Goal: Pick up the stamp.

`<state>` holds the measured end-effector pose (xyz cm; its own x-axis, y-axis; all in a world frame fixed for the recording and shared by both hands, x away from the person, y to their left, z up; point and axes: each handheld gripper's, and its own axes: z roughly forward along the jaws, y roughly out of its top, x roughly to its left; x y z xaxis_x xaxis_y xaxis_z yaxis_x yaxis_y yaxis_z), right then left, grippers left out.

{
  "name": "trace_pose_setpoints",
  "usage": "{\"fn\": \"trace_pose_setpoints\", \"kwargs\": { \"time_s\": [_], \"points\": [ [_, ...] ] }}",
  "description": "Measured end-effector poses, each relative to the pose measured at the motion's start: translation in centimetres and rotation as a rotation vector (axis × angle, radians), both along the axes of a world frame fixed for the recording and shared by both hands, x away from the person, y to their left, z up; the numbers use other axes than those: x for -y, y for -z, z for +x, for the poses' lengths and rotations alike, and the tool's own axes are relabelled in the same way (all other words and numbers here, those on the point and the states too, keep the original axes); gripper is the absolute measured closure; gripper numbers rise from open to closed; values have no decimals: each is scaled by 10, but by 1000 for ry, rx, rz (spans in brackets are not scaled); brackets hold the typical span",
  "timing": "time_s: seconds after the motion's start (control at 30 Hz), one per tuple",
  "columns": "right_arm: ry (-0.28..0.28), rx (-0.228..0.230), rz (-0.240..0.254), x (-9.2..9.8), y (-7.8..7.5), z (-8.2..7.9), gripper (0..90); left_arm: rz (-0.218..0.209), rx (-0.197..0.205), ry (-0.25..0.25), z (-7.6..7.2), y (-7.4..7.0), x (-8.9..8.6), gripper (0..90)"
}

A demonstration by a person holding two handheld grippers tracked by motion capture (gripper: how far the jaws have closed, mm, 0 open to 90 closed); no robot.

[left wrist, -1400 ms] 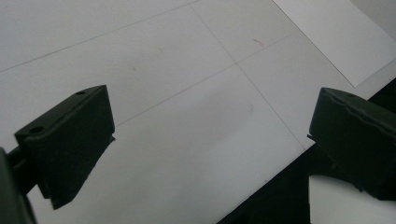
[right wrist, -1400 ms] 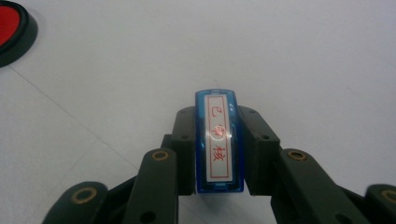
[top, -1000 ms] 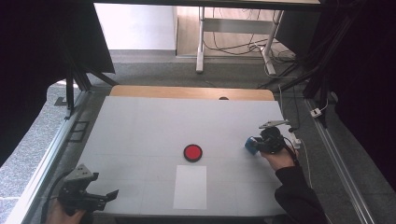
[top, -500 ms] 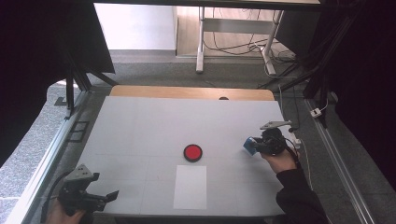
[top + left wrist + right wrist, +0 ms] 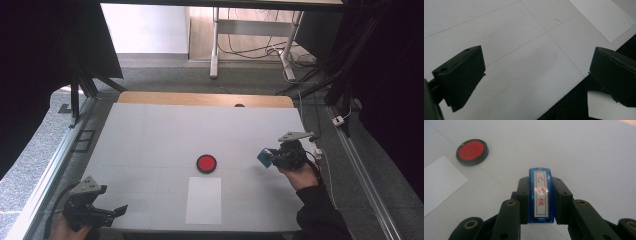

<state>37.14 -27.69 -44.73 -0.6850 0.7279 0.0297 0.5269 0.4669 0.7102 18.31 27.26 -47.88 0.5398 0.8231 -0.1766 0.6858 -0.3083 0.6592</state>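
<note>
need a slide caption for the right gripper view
Right gripper clamps a blue stamp above the white table, red ink pad ahead.

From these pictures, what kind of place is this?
Probably a lab or test room set up for recording: a white table framed by metal rails, black curtains on both sides, and loose cables on the floor behind.

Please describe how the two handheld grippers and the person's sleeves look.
Both tools are black, each topped by a grey three-cornered plate. The left claw has blocky black jaws. The right claw has jointed black links with brass-coloured rivets. A dark sleeve covers the right forearm.
</note>
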Motion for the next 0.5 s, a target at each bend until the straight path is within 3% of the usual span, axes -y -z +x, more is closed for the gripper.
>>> {"fn": "trace_pose_setpoints", "kwargs": {
  "time_s": [0.5],
  "points": [
    [-96, 23, 20, -20, -8, -16, 705, -14, 0, -2, 0, 0, -1, 0]
  ]
}}
